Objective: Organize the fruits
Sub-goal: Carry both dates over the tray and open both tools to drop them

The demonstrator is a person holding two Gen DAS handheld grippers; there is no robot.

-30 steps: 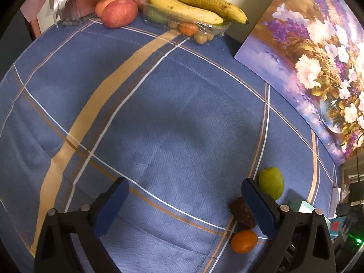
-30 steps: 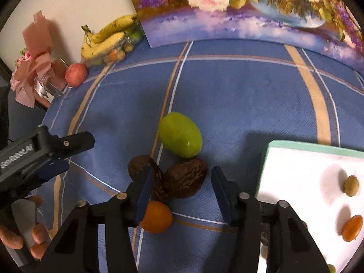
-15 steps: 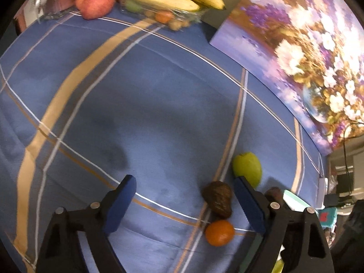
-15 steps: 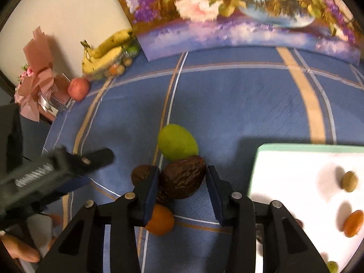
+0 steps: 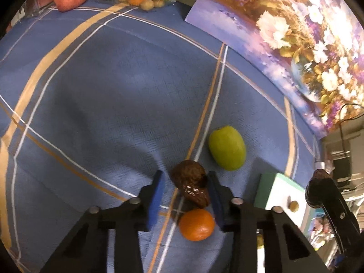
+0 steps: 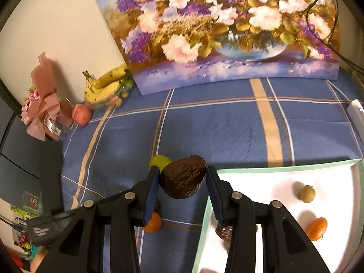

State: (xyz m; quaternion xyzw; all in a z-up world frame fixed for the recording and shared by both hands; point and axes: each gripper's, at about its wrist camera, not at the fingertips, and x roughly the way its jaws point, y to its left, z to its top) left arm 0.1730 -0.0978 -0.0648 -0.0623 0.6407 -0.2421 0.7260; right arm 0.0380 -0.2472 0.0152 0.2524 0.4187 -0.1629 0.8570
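The right gripper (image 6: pixel 182 182) pinches a wrinkled dark-brown fruit (image 6: pixel 182 179), lifted just beside the white green-rimmed tray (image 6: pixel 273 170). The left gripper (image 5: pixel 186 187), jaws spread, straddles a second wrinkled brown fruit (image 5: pixel 192 185) lying on the blue plaid tablecloth (image 5: pixel 113 91), touching an orange mandarin (image 5: pixel 196 224) near a green oval fruit (image 5: pixel 227 147). A floral painting (image 6: pixel 227 29) leans against the wall.

Large floral oil painting (image 6: pixel 227 31) leaned against cream wall. Pink ribbon-wrapped bouquet (image 6: pixel 41 104) stood left of painting; blue plaid tablecloth (image 6: pixel 227 132) lay below it.
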